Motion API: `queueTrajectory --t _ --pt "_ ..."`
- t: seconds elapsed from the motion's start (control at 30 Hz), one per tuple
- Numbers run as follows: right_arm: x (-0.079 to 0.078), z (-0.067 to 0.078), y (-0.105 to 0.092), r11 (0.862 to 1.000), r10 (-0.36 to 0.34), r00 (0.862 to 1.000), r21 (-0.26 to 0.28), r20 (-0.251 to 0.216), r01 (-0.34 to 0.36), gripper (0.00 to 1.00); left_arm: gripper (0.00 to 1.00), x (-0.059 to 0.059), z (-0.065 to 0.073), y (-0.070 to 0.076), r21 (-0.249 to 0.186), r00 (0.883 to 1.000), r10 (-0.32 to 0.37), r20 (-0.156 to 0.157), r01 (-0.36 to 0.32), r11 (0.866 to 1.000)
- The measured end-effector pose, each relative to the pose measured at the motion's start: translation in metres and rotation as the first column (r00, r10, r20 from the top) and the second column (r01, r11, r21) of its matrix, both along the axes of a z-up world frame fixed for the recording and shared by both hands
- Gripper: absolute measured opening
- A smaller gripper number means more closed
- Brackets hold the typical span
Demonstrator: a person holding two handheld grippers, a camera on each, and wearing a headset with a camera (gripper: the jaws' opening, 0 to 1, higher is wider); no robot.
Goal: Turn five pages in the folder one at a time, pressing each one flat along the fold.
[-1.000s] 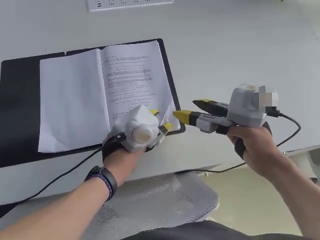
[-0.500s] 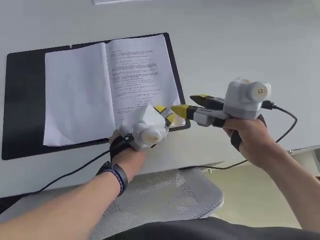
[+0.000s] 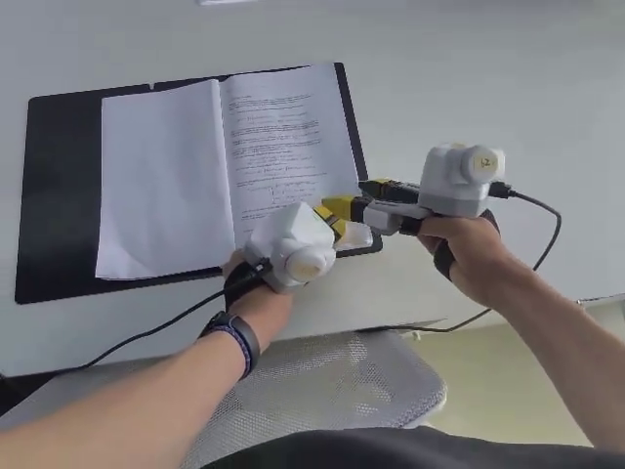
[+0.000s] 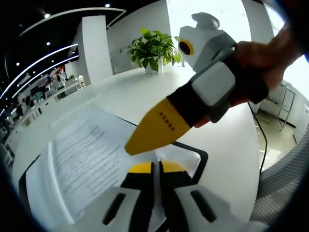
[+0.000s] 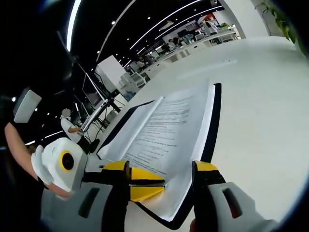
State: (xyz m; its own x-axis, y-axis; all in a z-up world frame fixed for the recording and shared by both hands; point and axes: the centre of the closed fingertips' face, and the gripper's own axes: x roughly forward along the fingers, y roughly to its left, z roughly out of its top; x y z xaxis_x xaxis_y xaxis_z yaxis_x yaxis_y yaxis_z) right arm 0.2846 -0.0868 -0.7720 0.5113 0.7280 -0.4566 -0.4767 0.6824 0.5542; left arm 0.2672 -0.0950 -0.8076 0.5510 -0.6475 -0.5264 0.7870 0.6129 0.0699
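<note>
We bring both grippers to the near right corner of the folder [image 3: 59, 195], open on the white table [image 3: 488, 78]: left gripper [image 4: 153, 166] jaws together over the printed page [image 3: 283, 147], right gripper [image 5: 161, 169] jaws apart.

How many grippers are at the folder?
2. The left gripper is at the folder's lower right corner; the right gripper, open, is just right of it.
</note>
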Motion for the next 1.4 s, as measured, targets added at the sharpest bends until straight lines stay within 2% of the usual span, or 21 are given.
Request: queueTrajectory --t 0.33,0.53,0.8,0.9,0.97,1.07,1.1,1.17,1.23,1.4 --pt "0.0 0.002 0.001 1.0 0.011 1.0 0.002 0.007 -0.011 0.49 0.01 -0.001 0.0 0.0 -0.002 1.0 -0.011 0.002 0.011 1.0" --pt "0.002 0.0 0.002 1.0 0.01 1.0 0.021 -0.005 -0.01 0.43 0.01 -0.001 -0.001 0.0 -0.006 1.0 -0.01 -0.005 0.01 1.0" --pt "0.009 -0.013 -0.001 0.999 -0.031 0.998 0.029 -0.052 0.033 0.11 0.01 -0.001 -0.001 0.0 -0.011 1.0 -0.002 -0.022 0.002 1.0" --pt "0.011 -0.015 -0.003 0.998 -0.057 0.996 0.026 -0.065 0.059 0.02 0.01 -0.001 -0.001 0.0 -0.02 0.999 0.002 -0.04 -0.003 1.0" --pt "0.011 -0.015 -0.004 0.998 -0.063 0.996 0.026 -0.069 0.065 0.0 0.02 -0.001 -0.001 0.0 -0.02 0.999 -0.002 -0.045 0.001 1.0" --pt "0.011 -0.015 -0.006 0.996 -0.078 0.994 0.034 -0.082 0.081 0.0 0.03 -0.001 0.0 0.0 -0.032 0.998 0.0 -0.067 -0.002 0.999" --pt "0.01 -0.015 -0.007 0.995 -0.085 0.993 0.041 -0.087 0.089 0.0 0.04 -0.001 0.0 0.0 -0.046 0.995 0.003 -0.096 -0.008 0.999" --pt "0.01 -0.014 -0.008 0.994 -0.095 0.991 0.05 -0.093 0.1 0.0 0.06 -0.002 0.001 0.0 -0.052 0.993 -0.005 -0.121 -0.001 0.999" --pt "0.009 -0.012 -0.007 0.992 -0.104 0.99 0.062 -0.096 0.11 0.0 0.1 -0.005 0.002 -0.001 -0.08 0.986 -0.001 -0.164 -0.012 0.997" --pt "0.009 -0.009 -0.005 0.99 -0.117 0.988 0.072 -0.098 0.124 0.0 0.2 -0.008 0.006 0.006 -0.095 0.979 0.017 -0.203 -0.037 0.995"
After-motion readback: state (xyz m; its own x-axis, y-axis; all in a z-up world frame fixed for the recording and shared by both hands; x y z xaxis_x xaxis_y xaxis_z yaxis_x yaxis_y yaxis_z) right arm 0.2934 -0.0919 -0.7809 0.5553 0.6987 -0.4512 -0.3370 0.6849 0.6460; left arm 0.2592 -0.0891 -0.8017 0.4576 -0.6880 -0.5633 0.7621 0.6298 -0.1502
